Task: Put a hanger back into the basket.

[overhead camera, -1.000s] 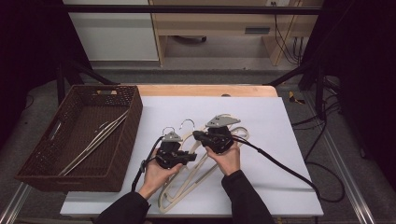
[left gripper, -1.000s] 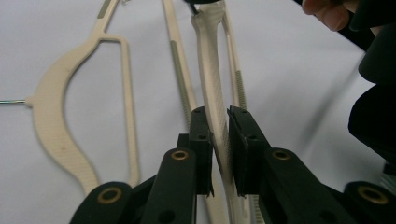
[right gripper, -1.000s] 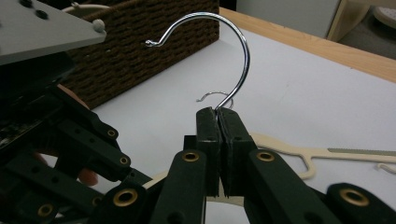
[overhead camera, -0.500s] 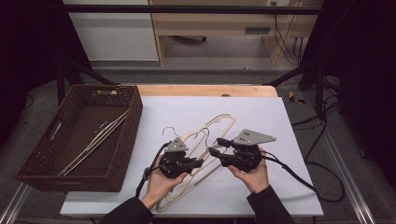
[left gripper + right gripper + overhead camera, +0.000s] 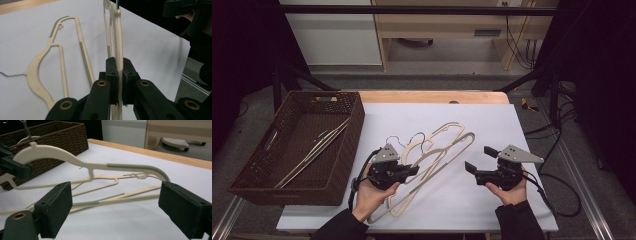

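Observation:
Two cream plastic hangers overlap mid-table. My left gripper [image 5: 413, 170] is shut on the thin edge of one cream hanger [image 5: 426, 161], which is raised and stands on edge between the pads [image 5: 117, 30]. The second hanger [image 5: 453, 128] lies flat on the white sheet [image 5: 37, 67]. In the right gripper view the held hanger [image 5: 62, 157] arches above the flat one. My right gripper [image 5: 478, 159] sits to the right of both hangers, clear of them. Its jaws have just been opening and now stand wide with nothing between them [image 5: 115, 195].
A dark wicker basket [image 5: 252, 185] stands at the table's left with thin metal hangers [image 5: 312, 150] inside. The white sheet [image 5: 512, 125] covers a wooden table. The right gripper's cable [image 5: 557, 200] trails off the right edge.
My right gripper let go of the hangers, opened wide and moved right, away from them. My left gripper stayed shut on its hanger and rose a little.

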